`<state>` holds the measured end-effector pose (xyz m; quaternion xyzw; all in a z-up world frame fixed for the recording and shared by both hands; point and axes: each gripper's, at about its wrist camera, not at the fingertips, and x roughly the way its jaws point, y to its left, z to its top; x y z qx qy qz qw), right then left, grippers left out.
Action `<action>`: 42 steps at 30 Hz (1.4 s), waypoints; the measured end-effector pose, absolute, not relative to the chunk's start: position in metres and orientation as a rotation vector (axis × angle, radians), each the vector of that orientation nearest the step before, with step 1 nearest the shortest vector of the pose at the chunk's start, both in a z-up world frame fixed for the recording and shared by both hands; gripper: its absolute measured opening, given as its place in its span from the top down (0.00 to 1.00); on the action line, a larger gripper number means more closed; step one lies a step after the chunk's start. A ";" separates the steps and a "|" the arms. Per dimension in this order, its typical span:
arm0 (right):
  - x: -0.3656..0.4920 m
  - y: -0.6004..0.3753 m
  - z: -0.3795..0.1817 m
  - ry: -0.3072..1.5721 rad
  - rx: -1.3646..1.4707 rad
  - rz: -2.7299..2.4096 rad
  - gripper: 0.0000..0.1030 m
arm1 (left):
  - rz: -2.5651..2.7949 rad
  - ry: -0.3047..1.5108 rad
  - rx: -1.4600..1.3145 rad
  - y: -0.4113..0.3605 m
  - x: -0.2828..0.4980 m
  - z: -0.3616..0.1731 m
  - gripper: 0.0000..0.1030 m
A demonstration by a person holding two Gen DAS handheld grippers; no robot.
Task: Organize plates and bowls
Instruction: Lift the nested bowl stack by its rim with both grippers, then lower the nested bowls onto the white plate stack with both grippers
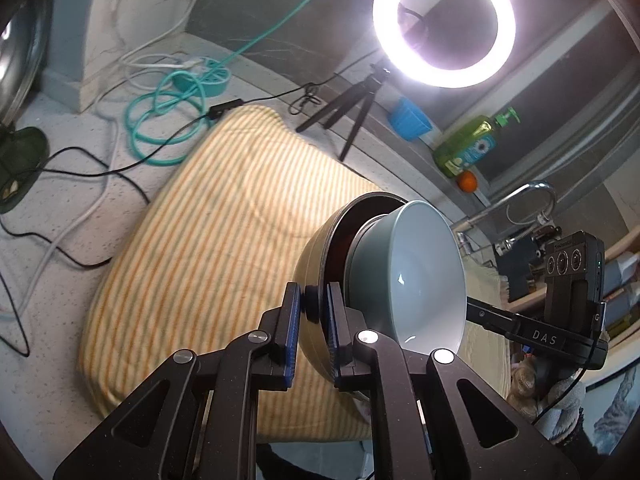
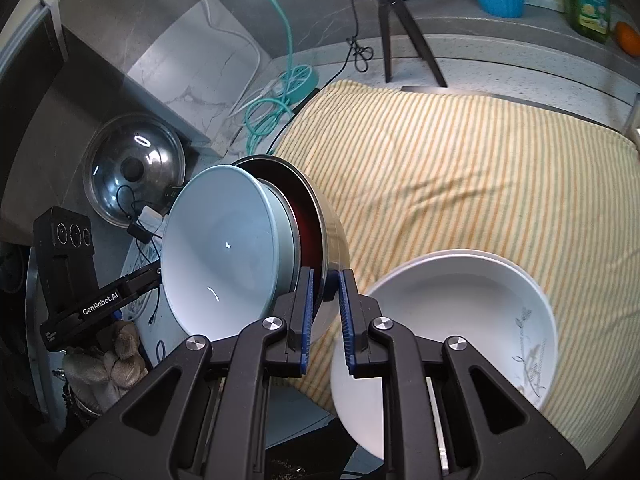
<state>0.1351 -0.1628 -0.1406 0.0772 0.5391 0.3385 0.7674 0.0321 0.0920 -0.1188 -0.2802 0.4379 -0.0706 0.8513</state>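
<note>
Bowls (image 1: 408,276) nested, tilted above the towel (image 1: 224,216); left gripper (image 1: 314,312) and right gripper (image 2: 325,280) each clamp the outer bowl's (image 2: 336,232) rim.

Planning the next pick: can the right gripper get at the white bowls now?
Probably not yet: the right gripper is shut on the rim of the metal bowl. The white bowls sit uncovered right beside it on the striped cloth.

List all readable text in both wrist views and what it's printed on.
"DAS" – black bar of the right gripper, seen from the left wrist view.
"GenRobot.AI" – black bar of the left gripper, seen from the right wrist view.
Green soap bottle label: print too small and blurred to read in either view.
White plates: a grey plant motif, no words.
</note>
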 end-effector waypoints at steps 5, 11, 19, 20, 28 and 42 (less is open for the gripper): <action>0.129 -0.195 -0.135 1.152 0.199 0.684 0.86 | -0.212 0.926 -0.565 0.069 0.042 -0.112 0.91; 0.122 -0.232 -0.137 1.144 0.244 0.612 0.86 | -0.288 0.953 -0.525 0.037 0.054 -0.112 0.91; 0.112 -0.278 -0.149 1.155 0.295 0.516 0.86 | -0.373 1.012 -0.483 -0.004 0.065 -0.123 0.91; 0.111 -0.282 -0.150 1.157 0.301 0.508 0.86 | -0.382 1.019 -0.480 -0.007 0.066 -0.125 0.91; 0.107 -0.304 -0.163 1.177 0.337 0.459 0.86 | -0.423 1.061 -0.454 -0.026 0.068 -0.132 0.91; 0.102 -0.309 -0.174 1.204 0.361 0.451 0.86 | -0.428 1.102 -0.442 -0.033 0.068 -0.139 0.91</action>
